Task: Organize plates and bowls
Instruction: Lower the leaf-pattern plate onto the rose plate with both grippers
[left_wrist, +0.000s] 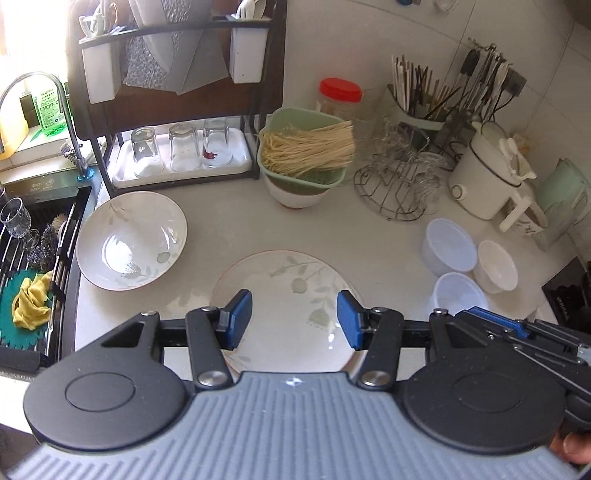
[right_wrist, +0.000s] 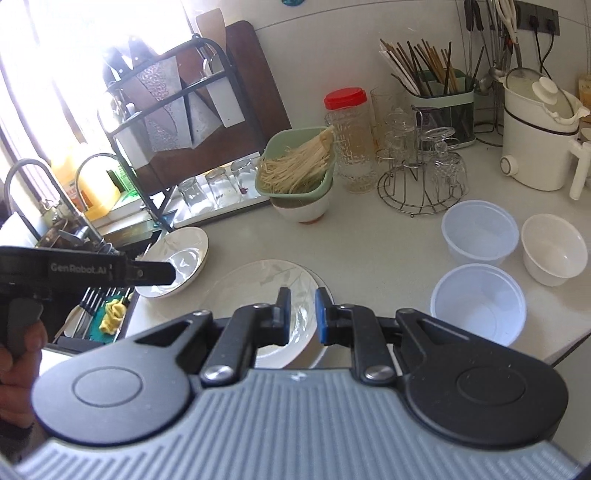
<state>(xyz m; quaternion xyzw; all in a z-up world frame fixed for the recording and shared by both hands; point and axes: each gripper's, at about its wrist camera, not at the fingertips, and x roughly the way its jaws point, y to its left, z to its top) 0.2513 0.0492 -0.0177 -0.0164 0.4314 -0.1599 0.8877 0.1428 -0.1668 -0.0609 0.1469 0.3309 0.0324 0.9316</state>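
Note:
A flat white plate with a pale leaf print (left_wrist: 288, 288) (right_wrist: 255, 291) lies on the counter near its front edge. My left gripper (left_wrist: 294, 319) hovers above it, open, with nothing between its blue pads. My right gripper (right_wrist: 303, 317) hangs over the same plate's right side, its jaws only narrowly apart and empty. A deep leaf-print bowl (left_wrist: 131, 240) (right_wrist: 177, 258) sits to the left by the sink. To the right stand three small white bowls (left_wrist: 448, 245) (right_wrist: 480, 232), upright and close together. Each gripper shows side-on in the other view: the left gripper (right_wrist: 162, 273), the right gripper (left_wrist: 517, 328).
A green colander of noodles (left_wrist: 306, 155) rests on a white bowl behind the plate. A dark dish rack (left_wrist: 181, 110) holds upturned glasses on a tray. The sink (left_wrist: 37, 258) lies left, and a wire glass stand (left_wrist: 399, 184) and a white kettle (left_wrist: 487, 173) are at the back right.

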